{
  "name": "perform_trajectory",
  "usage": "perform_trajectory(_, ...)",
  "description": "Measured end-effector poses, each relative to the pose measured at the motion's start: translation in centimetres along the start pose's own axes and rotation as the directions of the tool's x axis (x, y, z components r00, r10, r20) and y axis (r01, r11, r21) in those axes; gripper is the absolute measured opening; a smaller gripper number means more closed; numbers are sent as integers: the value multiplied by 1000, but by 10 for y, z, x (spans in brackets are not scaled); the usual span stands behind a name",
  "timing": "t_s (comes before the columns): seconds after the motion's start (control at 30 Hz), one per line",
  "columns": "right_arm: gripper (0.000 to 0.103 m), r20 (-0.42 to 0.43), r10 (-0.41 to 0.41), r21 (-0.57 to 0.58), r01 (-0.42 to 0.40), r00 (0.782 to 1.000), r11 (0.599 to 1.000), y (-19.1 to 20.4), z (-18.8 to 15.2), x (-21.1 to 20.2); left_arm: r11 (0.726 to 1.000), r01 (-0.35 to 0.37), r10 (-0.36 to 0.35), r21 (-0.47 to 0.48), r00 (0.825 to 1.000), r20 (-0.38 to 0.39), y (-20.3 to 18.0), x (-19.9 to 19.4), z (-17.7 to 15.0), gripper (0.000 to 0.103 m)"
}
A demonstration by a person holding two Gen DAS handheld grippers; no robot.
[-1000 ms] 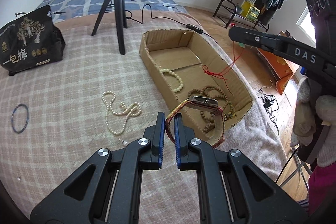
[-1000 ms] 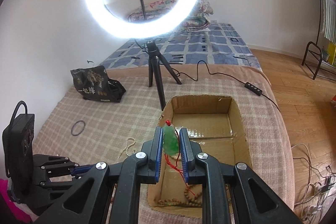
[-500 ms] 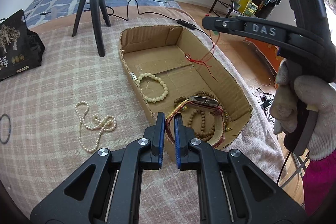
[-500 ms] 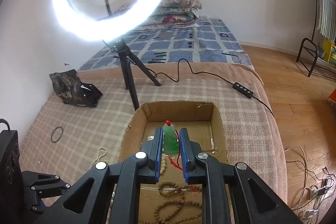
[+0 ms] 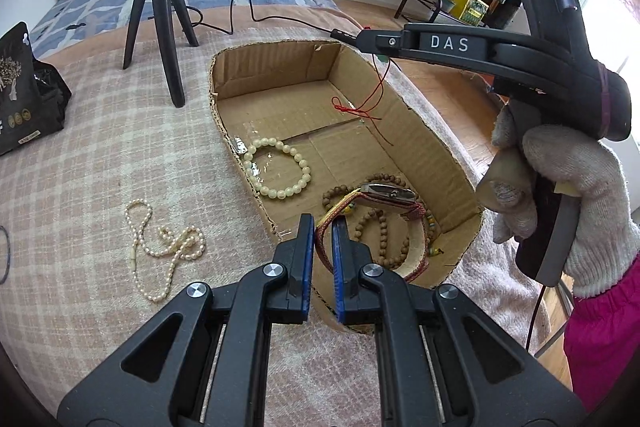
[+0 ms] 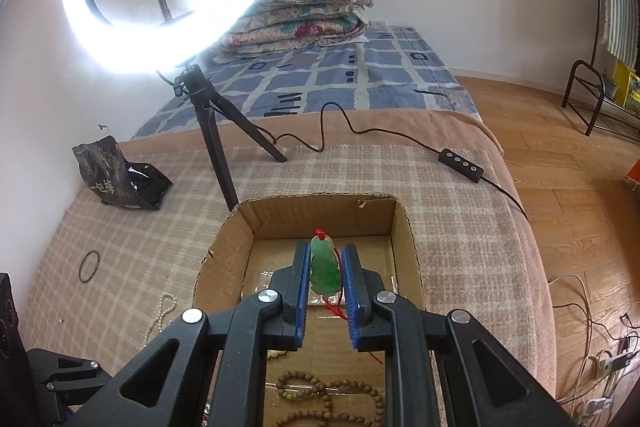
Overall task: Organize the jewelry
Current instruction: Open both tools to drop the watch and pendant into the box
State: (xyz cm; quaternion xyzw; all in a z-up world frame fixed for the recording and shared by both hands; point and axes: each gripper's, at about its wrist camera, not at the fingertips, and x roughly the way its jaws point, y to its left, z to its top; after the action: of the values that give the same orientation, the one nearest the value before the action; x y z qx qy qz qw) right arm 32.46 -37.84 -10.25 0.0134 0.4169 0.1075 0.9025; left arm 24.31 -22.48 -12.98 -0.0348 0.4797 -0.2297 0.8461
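My left gripper [image 5: 322,227] is shut on the woven strap of a wristwatch [image 5: 386,193] and holds it over the near end of the open cardboard box [image 5: 432,147]. Inside the box lie a cream bead bracelet [image 5: 280,169] and brown wooden beads [image 5: 380,227]. My right gripper [image 6: 326,259] is shut on a green jade pendant [image 6: 325,265] with a red cord [image 5: 374,99] that hangs down into the box [image 6: 320,205]. A pearl necklace [image 5: 160,251] lies on the blanket left of the box.
A ring light on a black tripod [image 5: 160,15] stands behind the box, its cable and controller [image 6: 460,165] trailing right. A black snack bag [image 5: 24,99] sits far left. A dark bangle [image 6: 89,265] lies on the blanket. The bed edge drops off to the right.
Both grippers have moved forward over the box. The watch now hangs above the wooden beads and the pendant is over the far half of the box. Both grips are unchanged.
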Motion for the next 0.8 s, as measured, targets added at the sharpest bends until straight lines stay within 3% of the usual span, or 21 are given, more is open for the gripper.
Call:
perform_trajectory(0.13, 15, 2, -10, 1, 10, 1000, 1000, -1, 0, 0, 1000, 7, -7, 10, 1000, -1, -2, 1, 0, 10)
perform_trajectory(0.27, 28, 11, -4, 10, 4, 1000, 1000, -2, 0, -4, 1000, 15, -15, 13, 1000, 2, -4, 0, 0, 16)
perform_trajectory(0.67, 30, 12, -28, -1, 28, 1000, 1000, 3, 2, -13, 1000, 2, -3, 9, 999, 35, 2, -19, -3, 16)
perform_trajectory(0.73, 33, 14, -33, -5, 33, 999, 999, 7, 2, -17, 1000, -1, 0, 14, 999, 45, 3, -24, -3, 16)
perform_trajectory(0.8, 47, 18, -36, -16, 36, 999, 999, 13, 1, -24, 1000, -5, 4, 23, 998, 57, 4, -31, -4, 16)
